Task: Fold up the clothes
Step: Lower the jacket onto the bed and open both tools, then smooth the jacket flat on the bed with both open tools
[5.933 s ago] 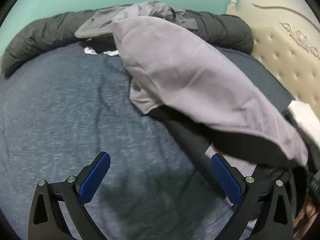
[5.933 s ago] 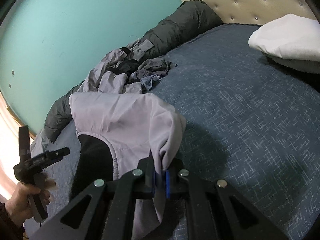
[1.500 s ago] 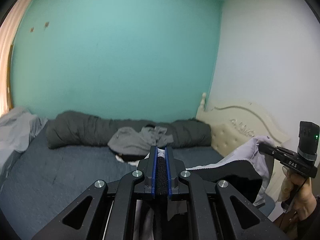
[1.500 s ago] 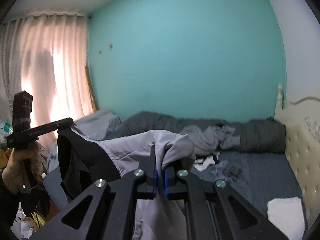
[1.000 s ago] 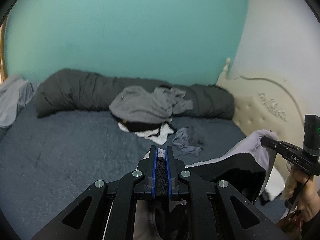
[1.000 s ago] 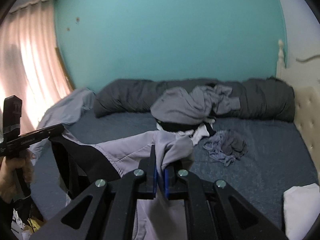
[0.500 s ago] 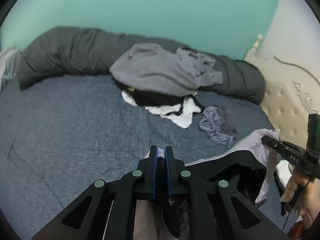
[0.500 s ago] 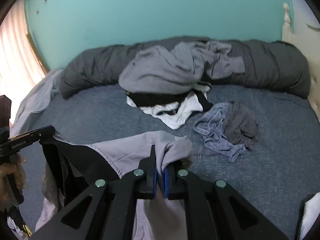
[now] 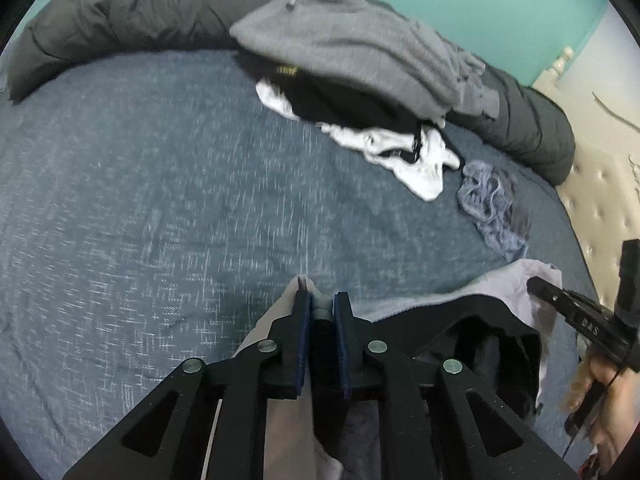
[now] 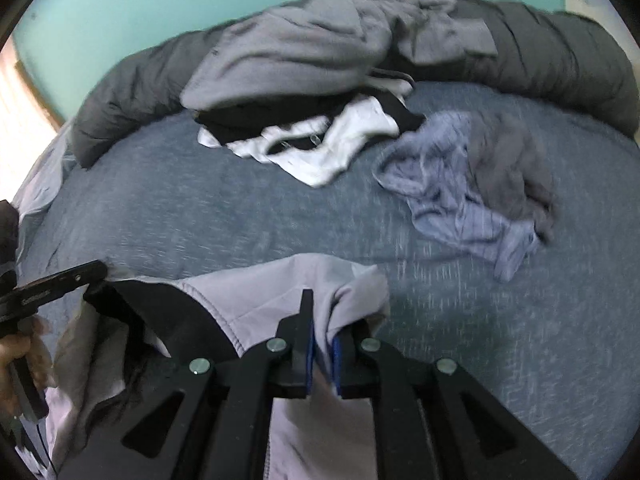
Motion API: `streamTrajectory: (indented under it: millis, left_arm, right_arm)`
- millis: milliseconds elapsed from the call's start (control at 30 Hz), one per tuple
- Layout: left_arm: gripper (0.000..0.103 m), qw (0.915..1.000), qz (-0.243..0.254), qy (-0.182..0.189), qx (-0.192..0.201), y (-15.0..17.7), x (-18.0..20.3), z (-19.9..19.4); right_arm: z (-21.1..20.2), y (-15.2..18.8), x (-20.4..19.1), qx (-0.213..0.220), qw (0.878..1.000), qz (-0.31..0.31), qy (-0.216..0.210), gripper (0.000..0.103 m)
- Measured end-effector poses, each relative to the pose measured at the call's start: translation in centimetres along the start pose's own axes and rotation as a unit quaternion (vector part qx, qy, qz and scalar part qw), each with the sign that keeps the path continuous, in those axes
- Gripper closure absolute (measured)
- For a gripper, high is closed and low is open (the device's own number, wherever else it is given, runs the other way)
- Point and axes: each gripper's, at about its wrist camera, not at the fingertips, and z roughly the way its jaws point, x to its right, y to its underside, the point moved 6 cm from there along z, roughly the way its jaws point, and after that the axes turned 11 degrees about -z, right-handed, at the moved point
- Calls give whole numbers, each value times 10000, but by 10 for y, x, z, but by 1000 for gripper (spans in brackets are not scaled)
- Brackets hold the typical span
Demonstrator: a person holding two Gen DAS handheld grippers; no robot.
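A lilac jacket with a black lining hangs stretched between my two grippers, low over the blue-grey bed cover. The left gripper holds one corner; its jaws are opening, and dark and lilac cloth still fills the gap. The right gripper pinches the other lilac corner, its jaws also opening with cloth between the pads. In the left wrist view the jacket runs right to the right gripper in a hand. In the right wrist view the left gripper shows at the left edge.
Further back on the bed lies a pile: a grey sweater over black and white garments, with a crumpled blue-grey garment beside it. A rolled dark duvet lines the far edge. A padded headboard stands at the right.
Both grippers have sunk toward the bed with the jacket and now tilt further down. The gap between each pair of pads has widened slightly.
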Motion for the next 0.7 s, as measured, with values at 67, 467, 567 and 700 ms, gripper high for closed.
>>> streamTrajectory:
  millis: [67,467,567,700]
  left_arm:
    - [78,10000,-35,21,88,-2,-4,-4]
    - [48,9985,-323,134,417,17,-46,-107]
    - [48,9993,-239,43,279,46,-55,-125]
    - [48,9998,-66,-94,146,87,-60,-139]
  right_arm:
    - [-1,2,3,106,9998,-3,166,89]
    - [-105,38,-7,1058,9897,867,-415,58]
    - [-134,76,-22,1267,9801,1267,-853,53]
    - [-158,125,-49,1257,9799,1185,-997,53]
